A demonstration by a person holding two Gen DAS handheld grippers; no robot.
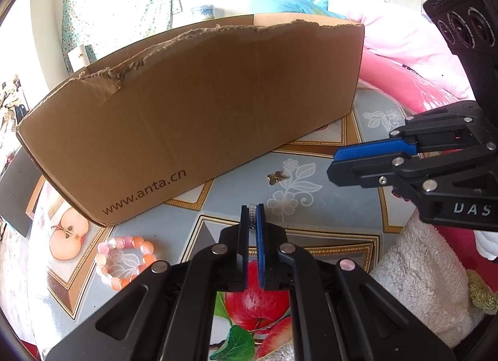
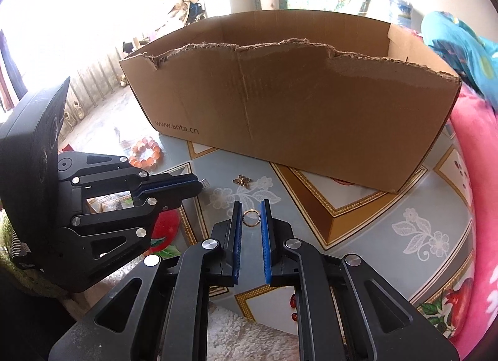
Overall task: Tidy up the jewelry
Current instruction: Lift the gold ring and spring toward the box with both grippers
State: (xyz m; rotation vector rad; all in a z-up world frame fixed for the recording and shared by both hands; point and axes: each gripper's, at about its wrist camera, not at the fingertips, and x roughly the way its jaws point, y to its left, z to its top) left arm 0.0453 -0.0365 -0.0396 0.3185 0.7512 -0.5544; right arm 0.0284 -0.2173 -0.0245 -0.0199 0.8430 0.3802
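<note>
A small silver band ring set with tiny stones (image 1: 252,216) is pinched between the blue-padded tips of the left gripper (image 1: 252,214), the pads pressed nearly together on it, with its edge showing just above the fingertips. A thin gold-coloured wire ring (image 2: 251,217) is seen between the blue pads of the right gripper (image 2: 251,216); both pads appear to touch its sides, so it is taken as held, though the contact is too fine to be certain. In the left wrist view the right gripper (image 1: 334,164) is seen to the right of the left fingers, well apart from them.

A small bronze flower-shaped charm (image 2: 242,181) lies on the patterned blue-grey table cover (image 2: 389,214), just beyond the right fingertips and slightly to their left; in the left wrist view the same charm (image 1: 276,178) lies beyond the left fingertips, a little to their right. A bracelet of round pink and orange beads (image 1: 124,263) lies flat on the cover to the left of the left fingers, near their base. Two small red stones (image 2: 293,308) are visible on the cover beneath the right gripper's right finger.

A long open brown cardboard box with a torn upper edge and printed web address (image 2: 295,102) stands on the cover well beyond both pairs of fingertips. A white fleecy cloth (image 1: 420,277) lies to the right of the left fingers
</note>
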